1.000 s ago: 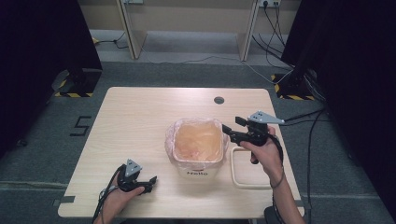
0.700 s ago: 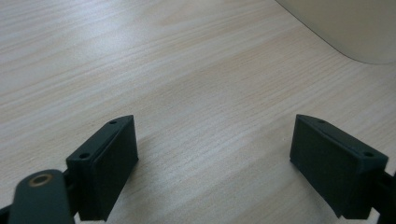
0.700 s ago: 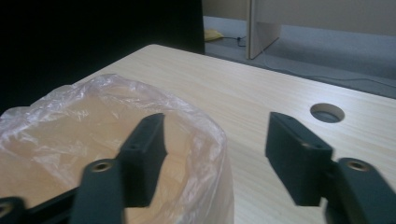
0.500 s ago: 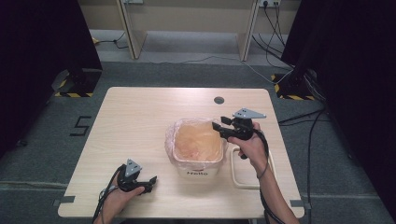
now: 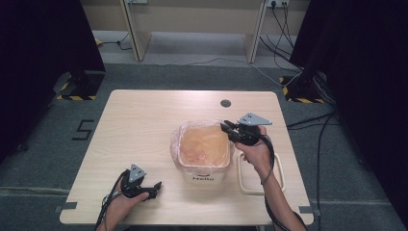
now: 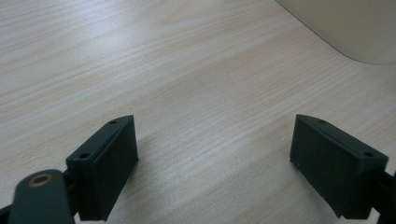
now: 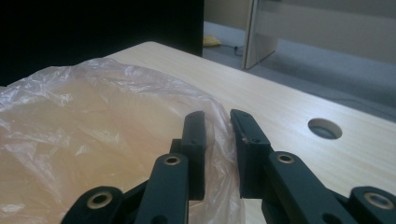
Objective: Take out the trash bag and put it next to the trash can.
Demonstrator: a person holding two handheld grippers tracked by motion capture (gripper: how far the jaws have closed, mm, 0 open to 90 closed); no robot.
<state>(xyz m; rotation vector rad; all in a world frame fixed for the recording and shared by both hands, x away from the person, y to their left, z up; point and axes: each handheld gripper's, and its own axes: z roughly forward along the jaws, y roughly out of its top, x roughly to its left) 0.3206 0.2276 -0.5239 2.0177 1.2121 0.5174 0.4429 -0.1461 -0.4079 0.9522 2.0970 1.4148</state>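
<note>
Left gripper (image 5: pixel 155 187) rested near the table's (image 5: pixel 144 125) front edge, jaws wide apart with bare wood between them. Bin (image 5: pixel 204 169) stood mid-table, bag (image 5: pixel 202 142) lining it and folded over the rim. Right gripper (image 5: pixel 225 127) sat at the bin's far-right corner; its jaws had just been closing, pinching the bag's rim film.

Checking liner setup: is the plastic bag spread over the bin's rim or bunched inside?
Spread: the plastic bag drapes over the bin rim, where the right gripper pinches it.
</note>
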